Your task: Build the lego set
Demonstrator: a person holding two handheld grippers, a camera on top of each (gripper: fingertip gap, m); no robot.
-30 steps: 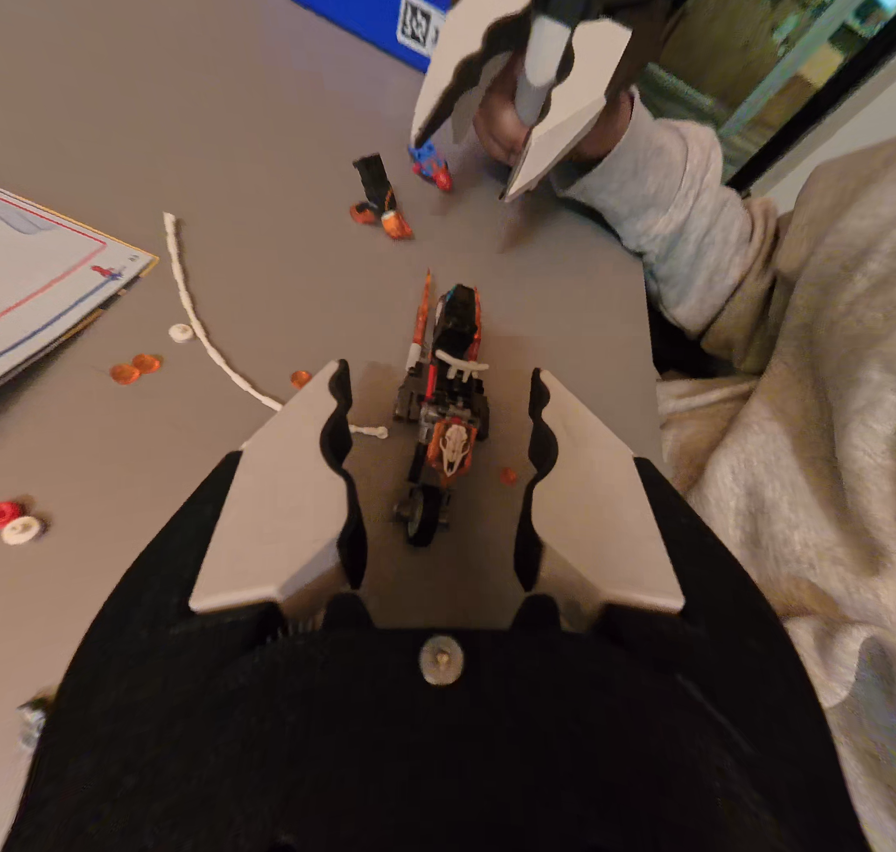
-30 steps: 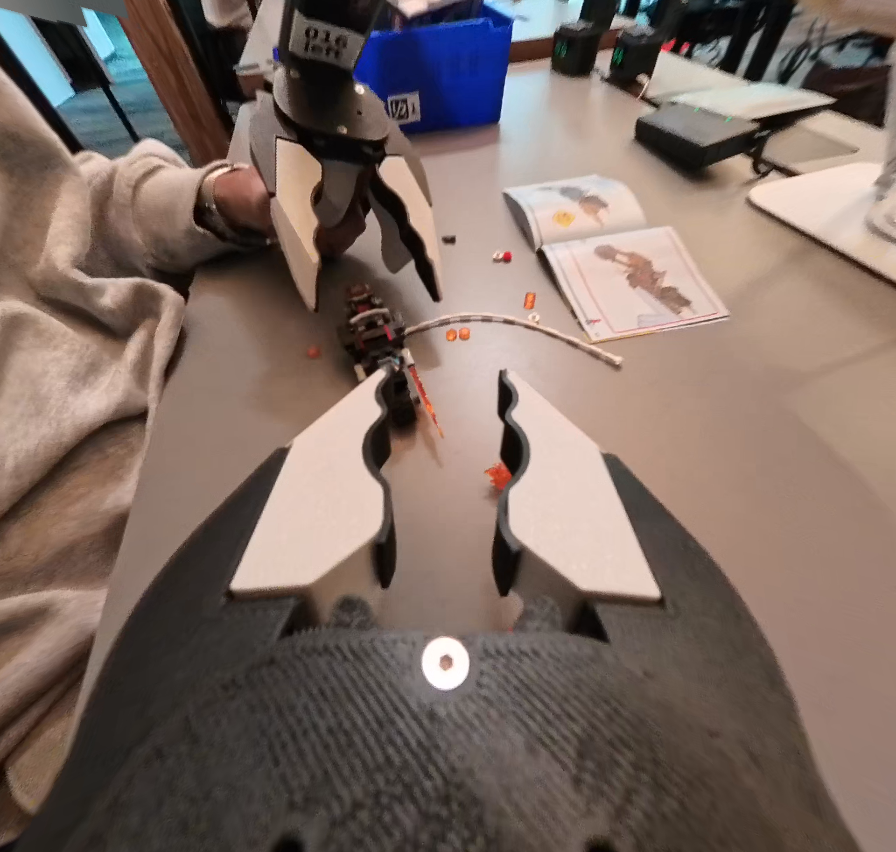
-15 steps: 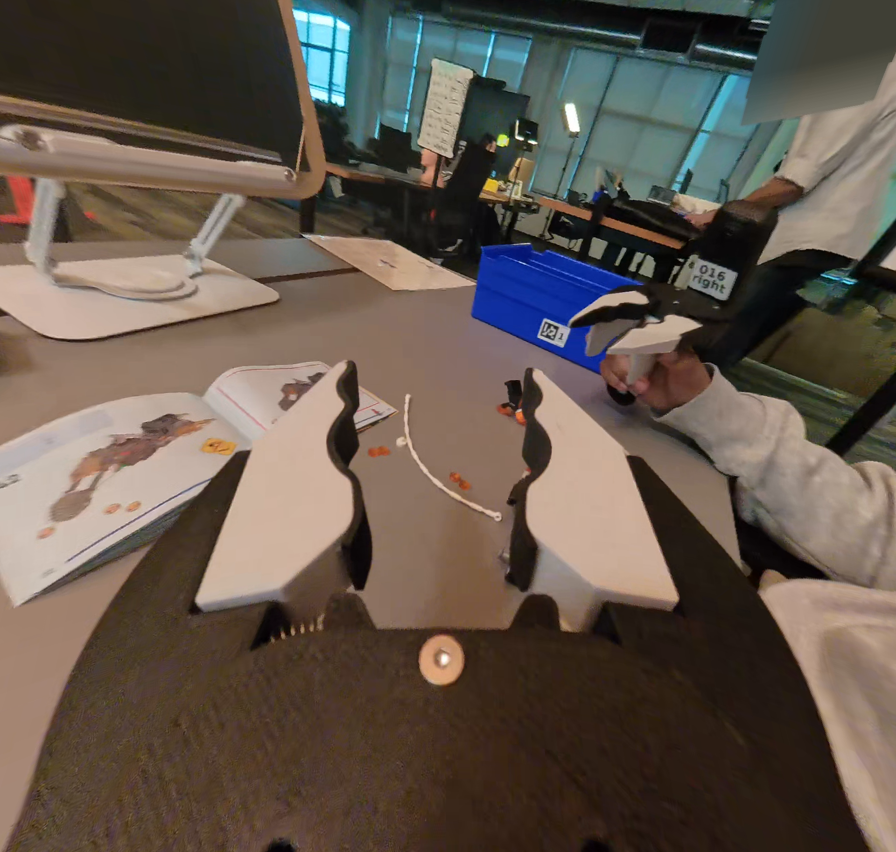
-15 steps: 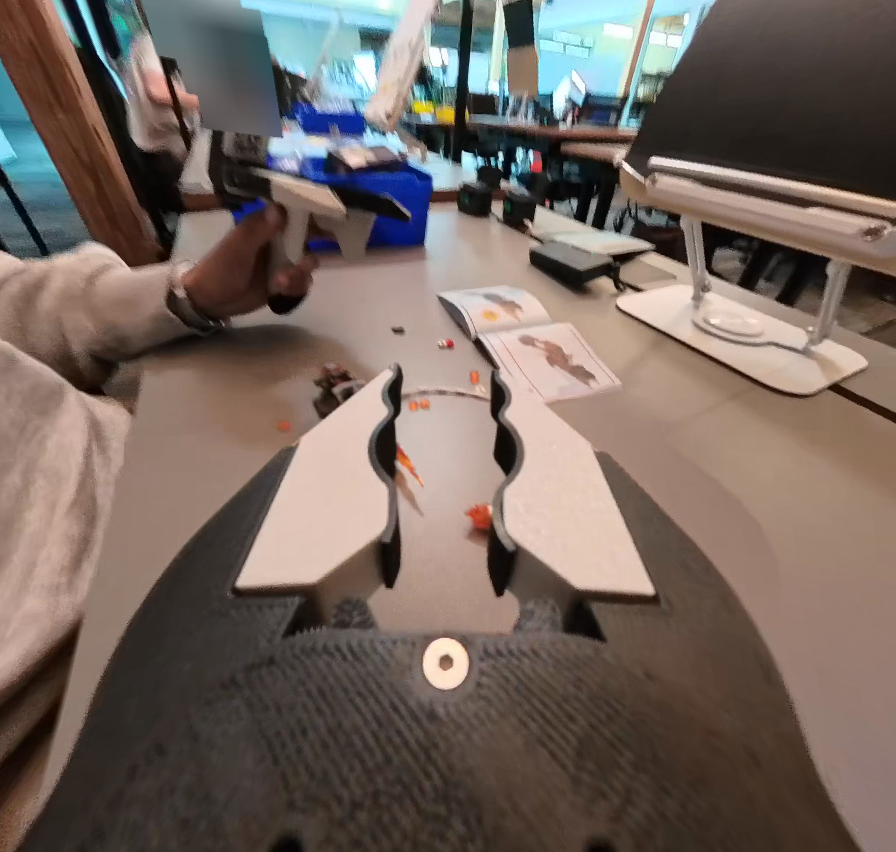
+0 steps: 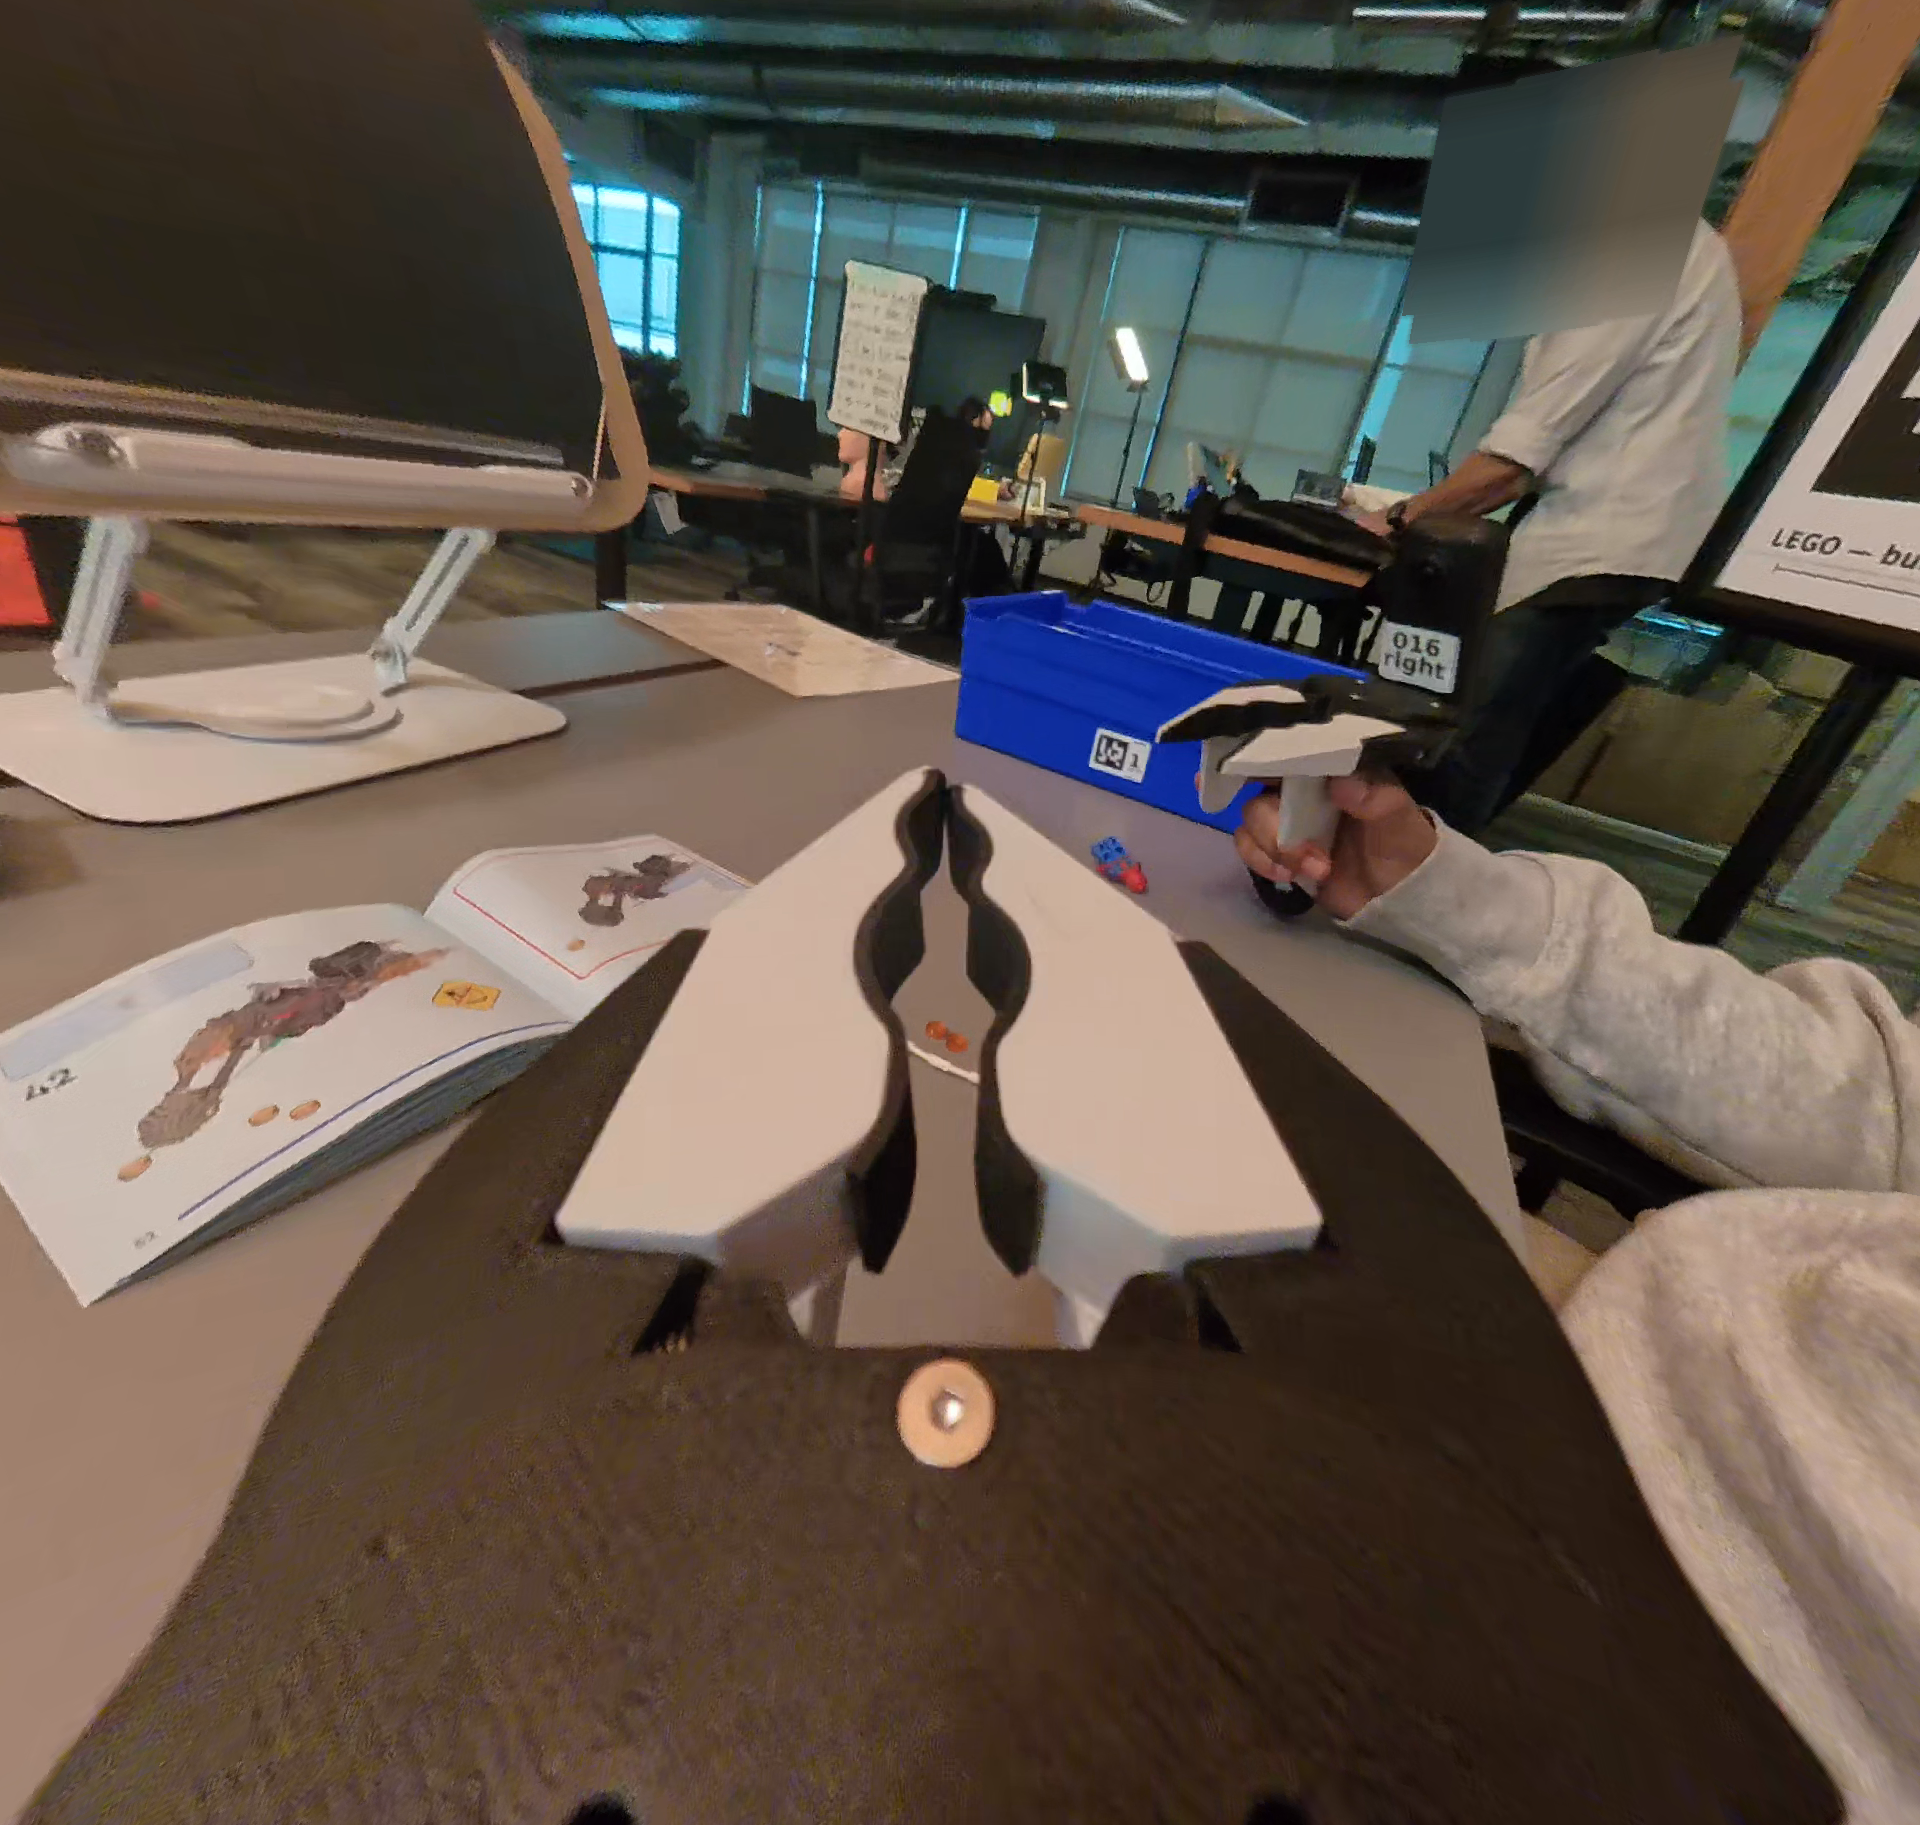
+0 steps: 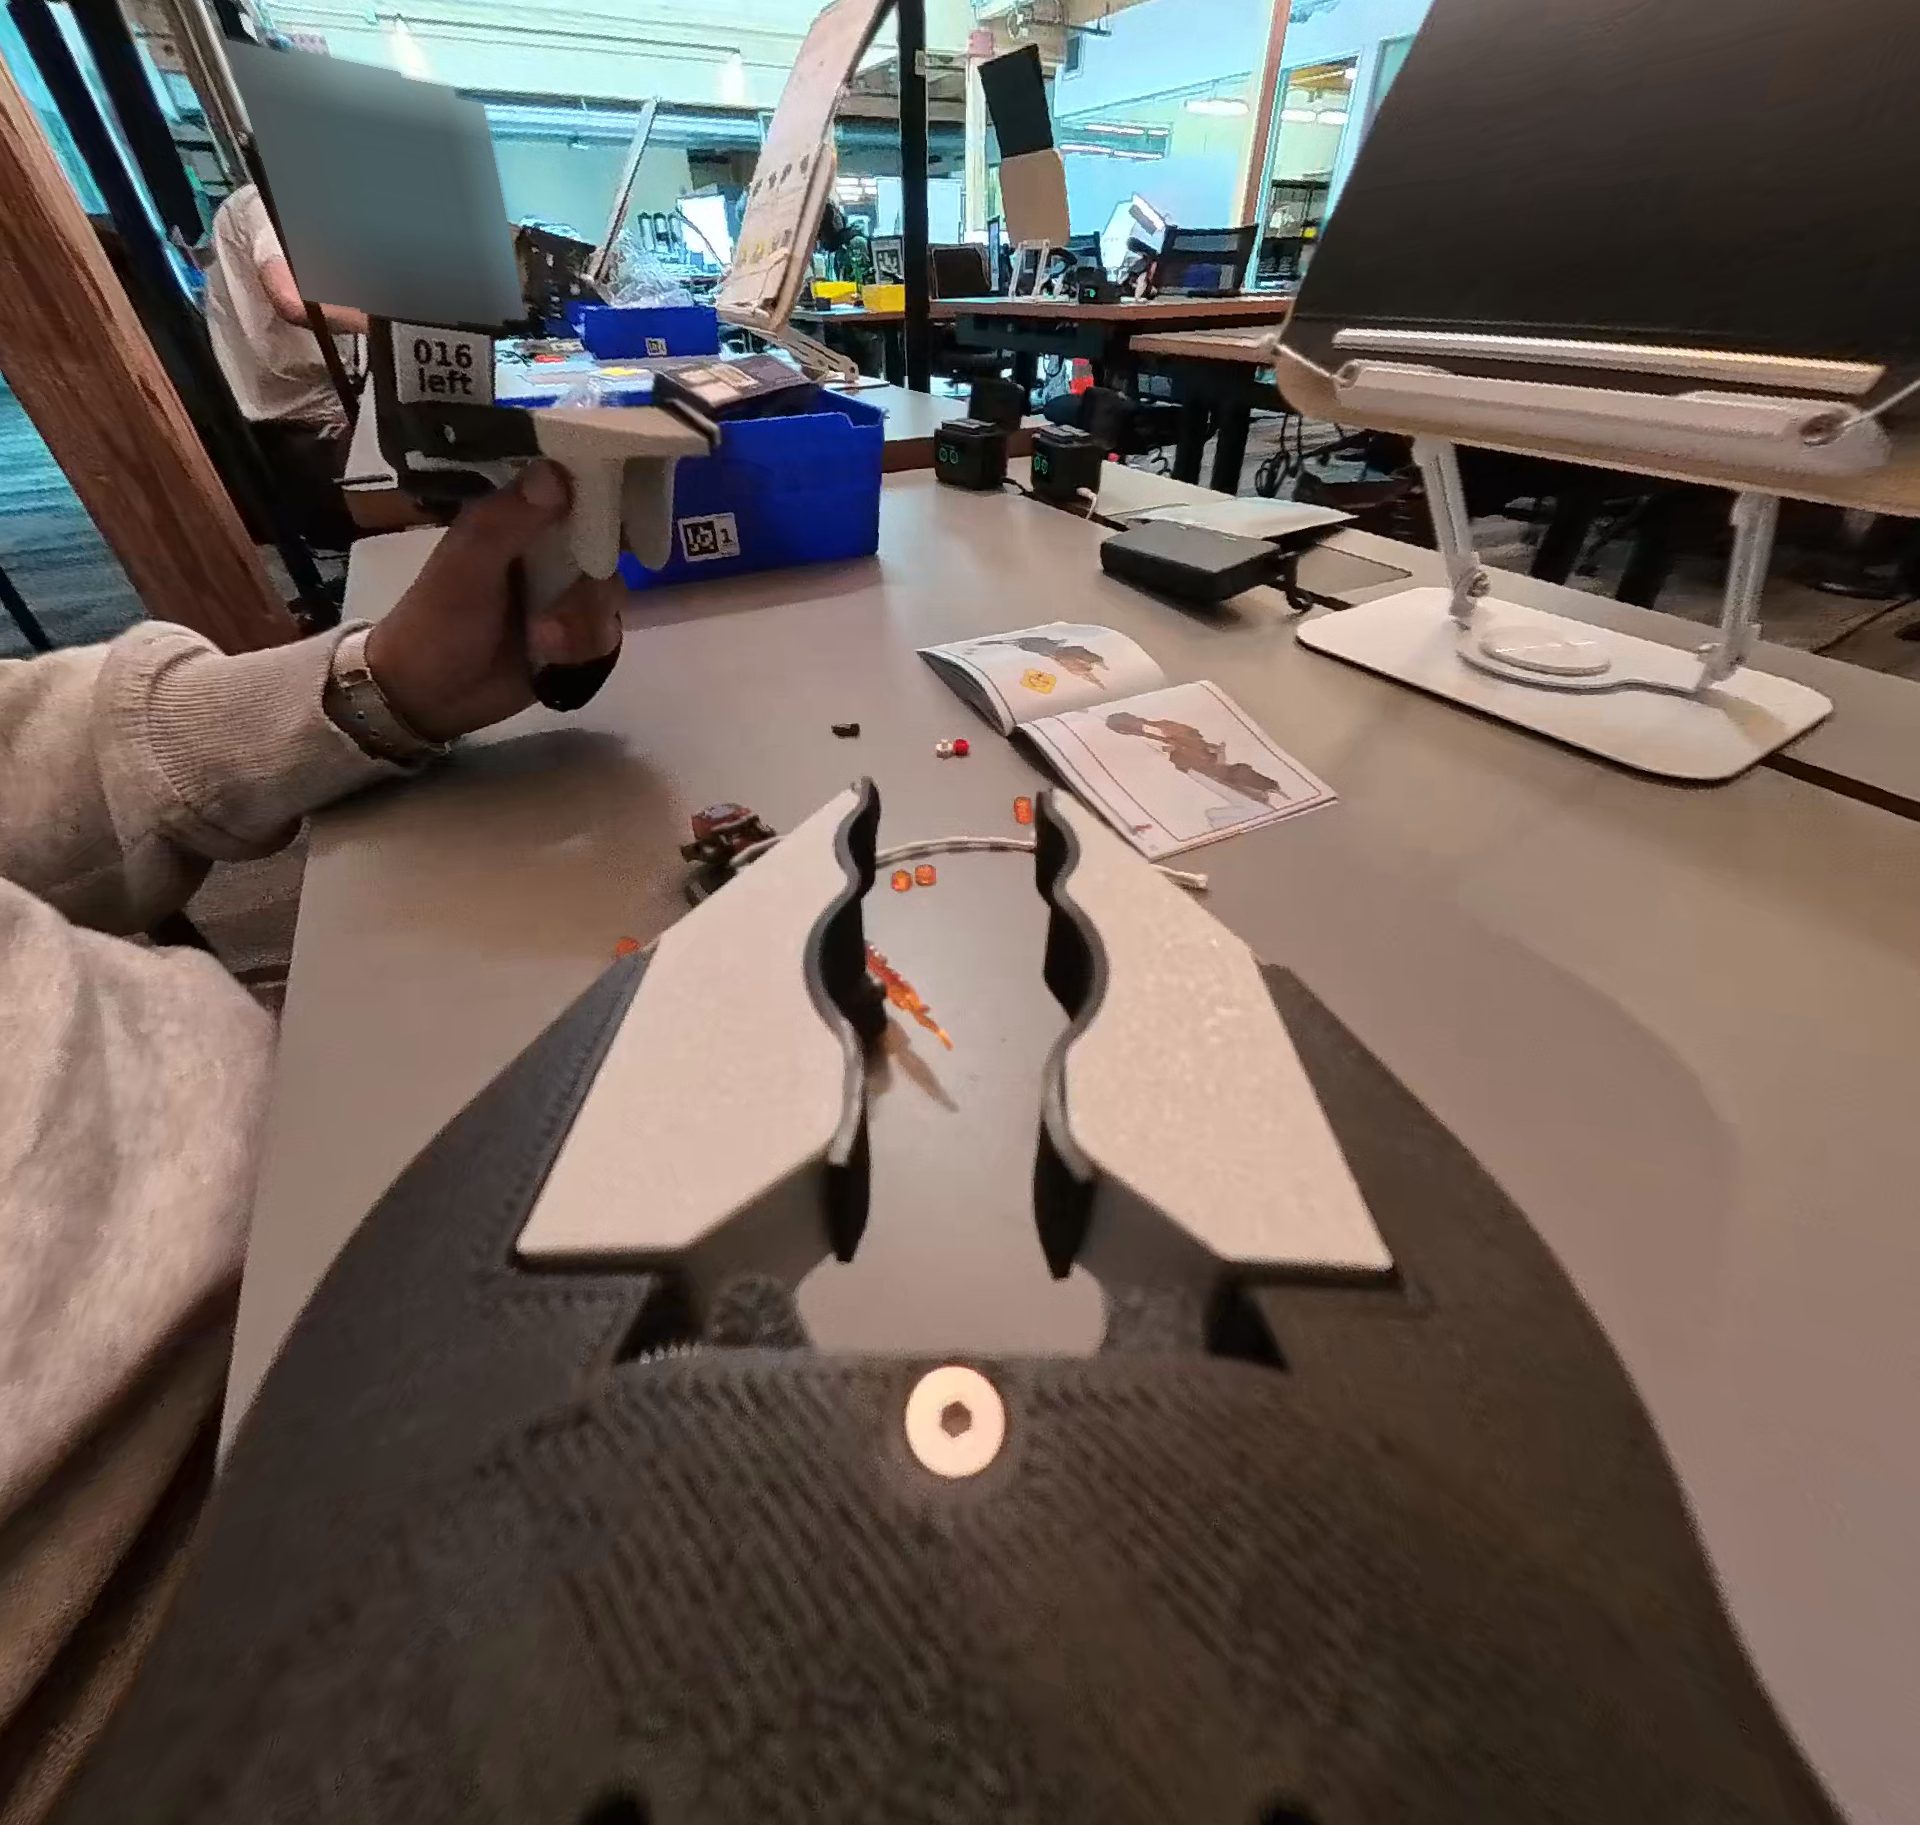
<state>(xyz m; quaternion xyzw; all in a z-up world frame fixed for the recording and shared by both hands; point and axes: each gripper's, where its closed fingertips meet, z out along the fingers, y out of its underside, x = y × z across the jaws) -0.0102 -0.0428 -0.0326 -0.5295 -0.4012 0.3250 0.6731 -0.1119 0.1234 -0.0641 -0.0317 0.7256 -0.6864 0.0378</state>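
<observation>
Plastic, dark-and-orange lego model (image 6: 727, 833) is seen on the bench (image 6: 1455, 996), partly hidden behind the right tongs (image 6: 948, 819); it is judged light, rigid but easily popped apart, and best gripped across the chassis, not the thin flame piece (image 6: 906, 1006). Loose orange studs (image 6: 912, 877) and a white chain (image 6: 956, 846) lie just beyond it, the open booklet (image 6: 1143, 736) farther off. Right tongs are held moderately open, empty, above the bench. Left tongs (image 5: 943, 796) are nearly closed at the tips, holding nothing.

Black textured gripper bodies, pale grey wavy-edged fingers (image 6: 717, 1058), silver centre screw (image 6: 954, 1420), light grey knit sleeves (image 5: 1621, 1037), wristwatch (image 6: 364, 700)
</observation>
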